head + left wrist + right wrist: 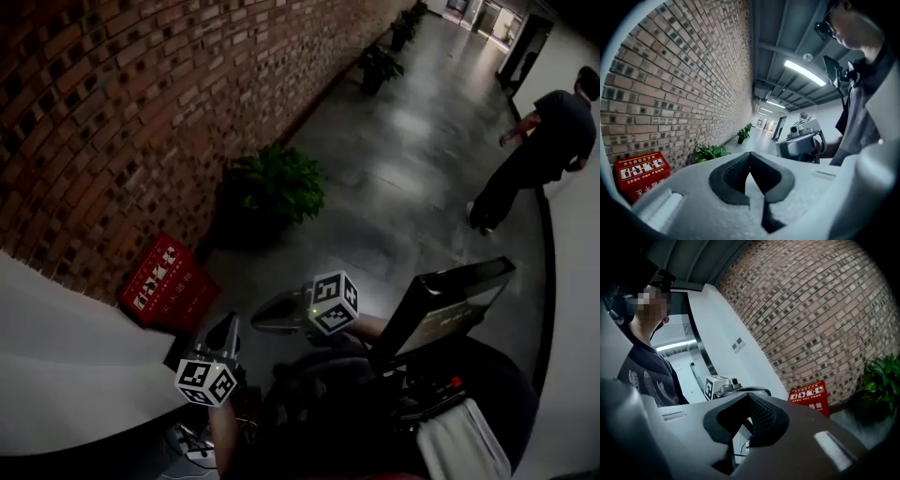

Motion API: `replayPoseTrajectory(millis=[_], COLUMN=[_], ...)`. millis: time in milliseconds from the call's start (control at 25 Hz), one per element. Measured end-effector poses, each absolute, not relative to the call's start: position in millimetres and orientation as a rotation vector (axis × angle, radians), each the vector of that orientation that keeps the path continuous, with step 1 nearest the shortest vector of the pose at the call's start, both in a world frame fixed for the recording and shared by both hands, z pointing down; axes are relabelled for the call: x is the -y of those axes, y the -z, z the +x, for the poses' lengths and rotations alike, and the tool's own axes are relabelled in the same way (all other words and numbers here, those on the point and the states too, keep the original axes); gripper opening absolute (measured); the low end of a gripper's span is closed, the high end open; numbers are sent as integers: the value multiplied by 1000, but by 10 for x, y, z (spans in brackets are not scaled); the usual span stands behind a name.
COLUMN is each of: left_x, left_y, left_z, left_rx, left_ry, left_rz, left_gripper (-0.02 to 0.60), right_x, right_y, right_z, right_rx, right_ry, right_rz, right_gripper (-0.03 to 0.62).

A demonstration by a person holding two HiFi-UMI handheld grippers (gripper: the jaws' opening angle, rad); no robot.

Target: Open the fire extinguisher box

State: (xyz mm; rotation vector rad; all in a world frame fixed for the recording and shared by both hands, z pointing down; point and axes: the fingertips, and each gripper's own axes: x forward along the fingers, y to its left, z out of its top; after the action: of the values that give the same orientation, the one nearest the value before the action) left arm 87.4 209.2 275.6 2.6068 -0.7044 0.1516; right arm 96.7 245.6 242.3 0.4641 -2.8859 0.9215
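While the left gripper (223, 339) and right gripper (272, 315) hang with jaws pressed together on nothing, the fire extinguisher box (167, 286) sits against the brick wall (112, 112), at ten o'clock from the left gripper and apart from both. Likely hazard: jaws not parted before contact would skid off the lid edge rather than catch it.

The red fire extinguisher box (167, 281) is sitting at the foot of the brick wall (112, 112), beside a potted plant (272, 192). The left gripper (225, 336) and right gripper (267, 314) are hovering near it, not touching it. A person (544, 141) is walking farther down the corridor.
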Motion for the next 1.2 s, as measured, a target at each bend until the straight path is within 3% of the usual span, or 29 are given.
replayPoseTrajectory(millis=[160, 440, 800, 1200], left_x=[-2055, -1879, -1936, -1715], left_y=[-2606, -2305, -2604, -2725], left_z=[1070, 851, 519, -354], left_rx=[562, 597, 766, 1299], left_ry=[-128, 85, 53, -38], left_rz=[2707, 2691, 2630, 2360], left_gripper=[3, 3, 3, 4], right_x=[-2444, -2451, -2391, -1900], right_y=[-2359, -2213, -2371, -2475], right_z=[1146, 1046, 797, 175], right_rx=[2887, 2932, 2923, 2970], right_ry=[-879, -912, -856, -886], right_rz=[659, 757, 558, -71], right_gripper=[2, 2, 2, 2])
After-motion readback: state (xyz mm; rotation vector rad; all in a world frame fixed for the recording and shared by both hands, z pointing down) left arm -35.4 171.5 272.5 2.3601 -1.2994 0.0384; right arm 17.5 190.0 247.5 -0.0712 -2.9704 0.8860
